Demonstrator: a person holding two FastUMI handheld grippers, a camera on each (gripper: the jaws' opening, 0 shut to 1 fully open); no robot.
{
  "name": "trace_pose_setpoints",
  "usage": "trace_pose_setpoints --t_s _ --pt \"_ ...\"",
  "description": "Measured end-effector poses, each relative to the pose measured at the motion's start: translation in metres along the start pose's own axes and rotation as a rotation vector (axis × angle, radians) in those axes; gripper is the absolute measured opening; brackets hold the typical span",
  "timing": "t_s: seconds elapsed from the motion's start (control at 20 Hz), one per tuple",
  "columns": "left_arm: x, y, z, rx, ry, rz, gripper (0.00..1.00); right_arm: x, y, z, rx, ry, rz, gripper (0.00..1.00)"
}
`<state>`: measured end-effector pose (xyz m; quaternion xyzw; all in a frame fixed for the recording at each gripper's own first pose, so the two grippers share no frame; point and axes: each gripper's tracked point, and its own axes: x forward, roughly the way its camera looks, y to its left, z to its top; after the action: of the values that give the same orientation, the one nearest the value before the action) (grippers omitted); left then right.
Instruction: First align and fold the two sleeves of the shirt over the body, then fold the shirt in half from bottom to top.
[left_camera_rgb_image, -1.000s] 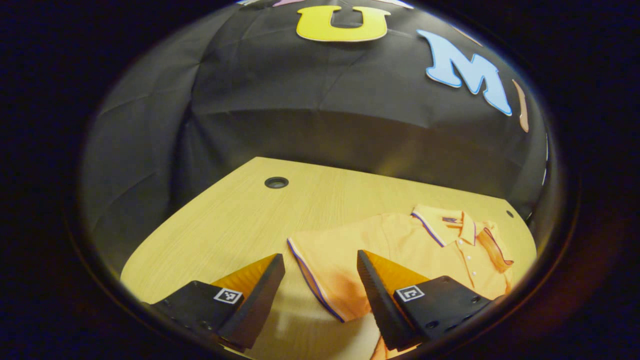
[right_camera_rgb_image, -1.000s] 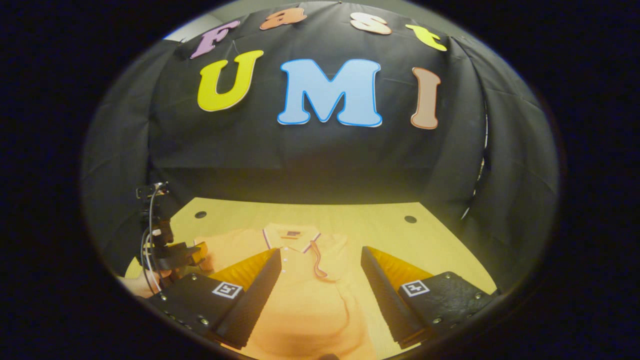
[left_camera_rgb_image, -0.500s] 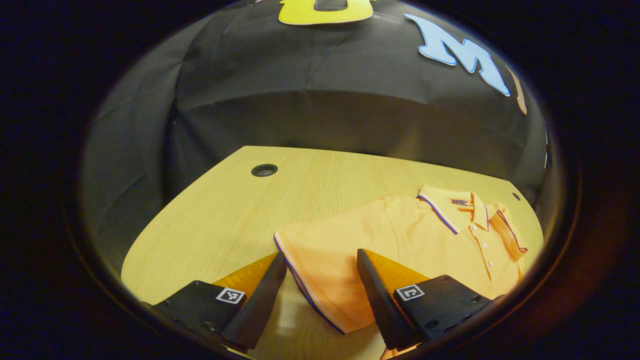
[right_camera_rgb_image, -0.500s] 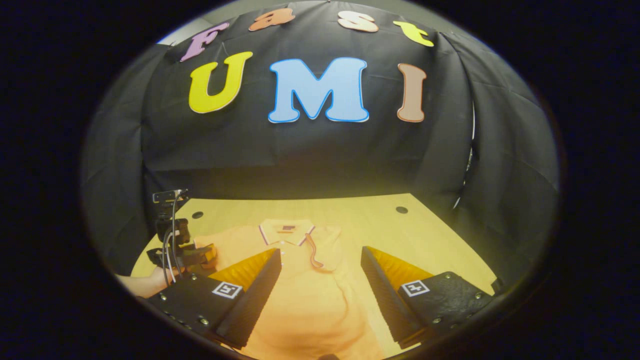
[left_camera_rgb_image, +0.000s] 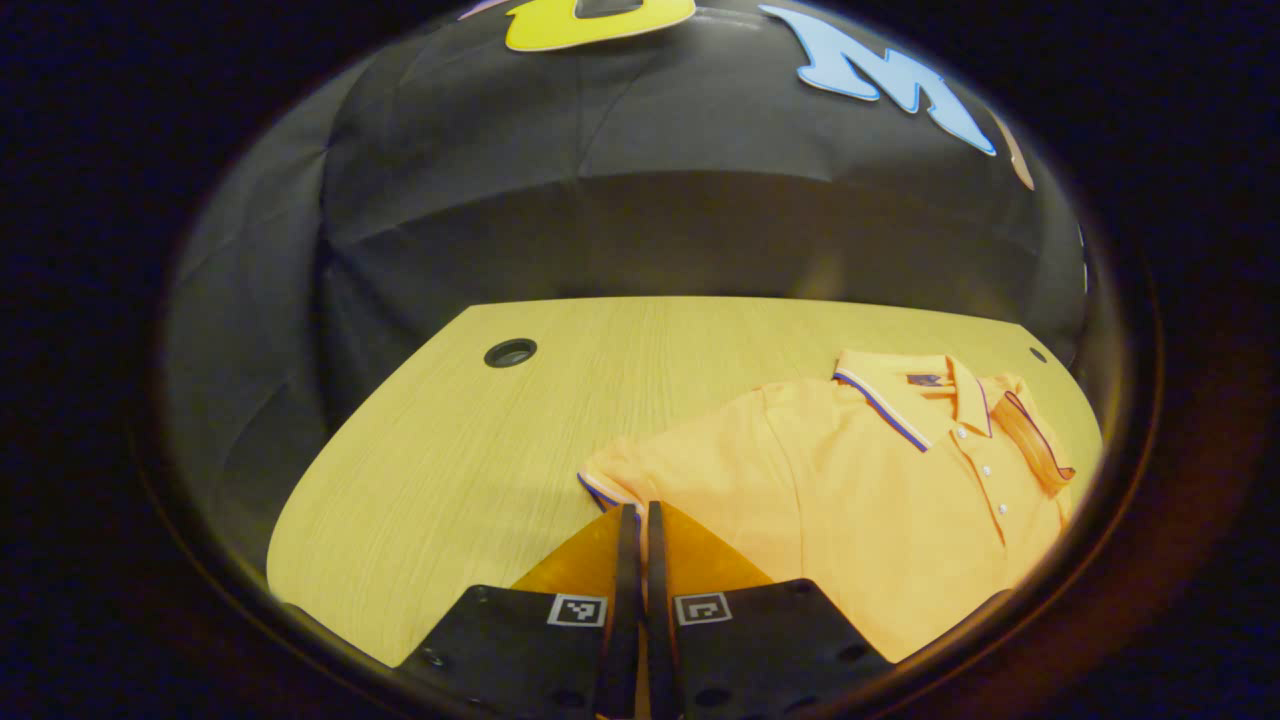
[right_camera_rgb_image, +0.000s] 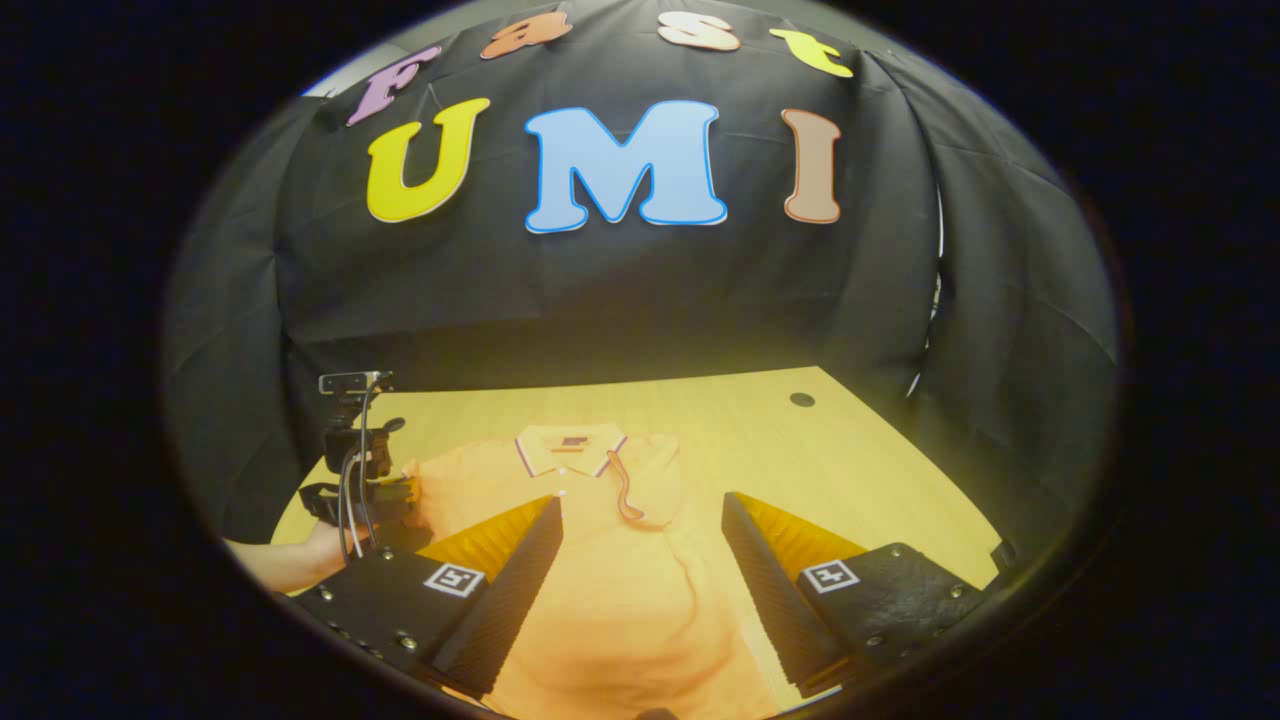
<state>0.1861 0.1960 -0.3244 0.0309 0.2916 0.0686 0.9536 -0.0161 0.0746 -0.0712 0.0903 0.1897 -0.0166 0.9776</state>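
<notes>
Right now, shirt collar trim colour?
Collar is orange with a blue-and-white striped edge; clearest in left gripper view.

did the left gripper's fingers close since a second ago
Yes. The left gripper had its fingers spread either side of the sleeve edge; now they meet on it, above the table.

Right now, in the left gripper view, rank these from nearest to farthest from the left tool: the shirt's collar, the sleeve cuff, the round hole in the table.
1. Sleeve cuff, right at the left tool's tips.
2. Collar, up and to the right, on the shirt.
3. Round hole, far left, near the back edge of the table.
</notes>
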Motion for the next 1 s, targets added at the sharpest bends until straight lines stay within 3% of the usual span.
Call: trace_pose_setpoints --t_s 0.05,0.35,0.65,1.0 --pt "0.000 0.000 0.003 0.010 -0.005 0.006 0.06 -0.002 -0.004 0.001 -0.003 -0.002 -0.005 1.00" --pt "-0.023 -0.019 0.041 0.034 -0.092 -0.010 0.06 -0.005 -0.025 -0.002 0.008 -0.006 -0.030 1.00" --pt "-0.040 -0.073 0.062 0.086 -0.131 -0.104 0.06 -0.010 -0.031 -0.004 0.019 -0.011 -0.036 1.00" --pt "-0.034 -0.130 0.048 0.182 -0.091 -0.206 0.07 -0.015 -0.034 -0.027 0.011 0.007 -0.080 1.00"
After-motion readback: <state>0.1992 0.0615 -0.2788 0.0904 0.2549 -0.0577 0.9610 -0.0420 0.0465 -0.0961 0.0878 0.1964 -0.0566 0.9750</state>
